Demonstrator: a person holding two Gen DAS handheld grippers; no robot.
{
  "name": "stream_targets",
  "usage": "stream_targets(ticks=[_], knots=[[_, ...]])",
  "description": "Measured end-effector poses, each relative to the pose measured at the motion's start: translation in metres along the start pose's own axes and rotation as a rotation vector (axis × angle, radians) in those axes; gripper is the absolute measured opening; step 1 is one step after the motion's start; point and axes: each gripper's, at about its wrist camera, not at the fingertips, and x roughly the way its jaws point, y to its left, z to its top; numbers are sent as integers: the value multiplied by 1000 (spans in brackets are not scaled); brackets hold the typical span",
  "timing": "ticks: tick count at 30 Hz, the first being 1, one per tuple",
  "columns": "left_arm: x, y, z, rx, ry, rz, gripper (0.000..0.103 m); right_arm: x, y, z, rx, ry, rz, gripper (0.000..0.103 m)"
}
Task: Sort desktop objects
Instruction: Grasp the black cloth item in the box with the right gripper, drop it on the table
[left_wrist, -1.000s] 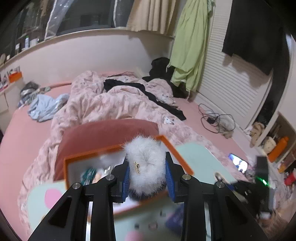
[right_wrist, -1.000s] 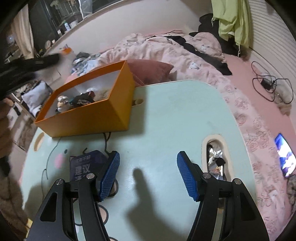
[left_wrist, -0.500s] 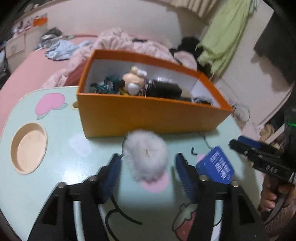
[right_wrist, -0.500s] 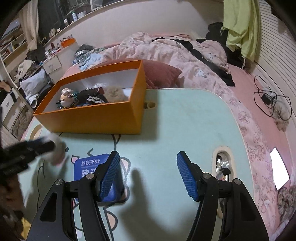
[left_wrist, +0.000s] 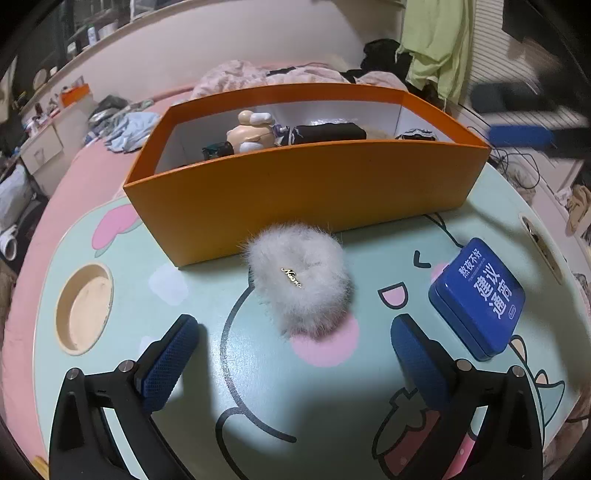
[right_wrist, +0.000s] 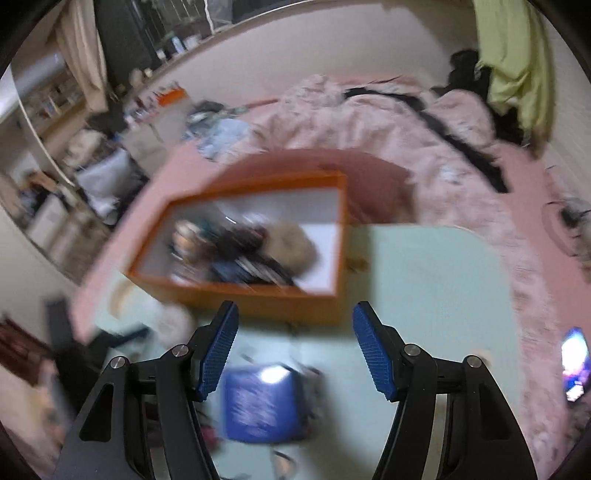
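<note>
Left wrist: hand-held gripper (left_wrist: 291, 347) wide, empty.

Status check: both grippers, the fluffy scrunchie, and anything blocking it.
Left gripper open, empty. Right gripper open, above blue tin. Fluffy scrunchie on table, outside orange box. Nothing blocking.

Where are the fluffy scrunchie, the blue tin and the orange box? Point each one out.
fluffy scrunchie (left_wrist: 299, 280): left wrist view, on its gold script charm.
blue tin (left_wrist: 484, 291): left wrist view, on the printed lid.
orange box (left_wrist: 314, 199): left wrist view, on the near outer wall.
</note>
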Motion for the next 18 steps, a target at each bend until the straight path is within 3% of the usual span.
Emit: stream_targets(ticks=[3,7,10,14,15,18], knots=[[0,1,2,-1,1,-2,103,22,8,27,13,110,44,63],[-1,0,1,-1,0,-1,103,53,21,46,-36,214,-11,56],[-1,0,1,-5,3,4,103,88,19,47,-61,362,-18,51],[-1,-2,3,-9,3,1,103,90,27,44,-149,330,-89,32],[0,0,2,-8,1,1,103,90,27,43,-149,330,-71,20],[0,0,1,-9,1,0,103,85,27,42,-165,310,-57,13]])
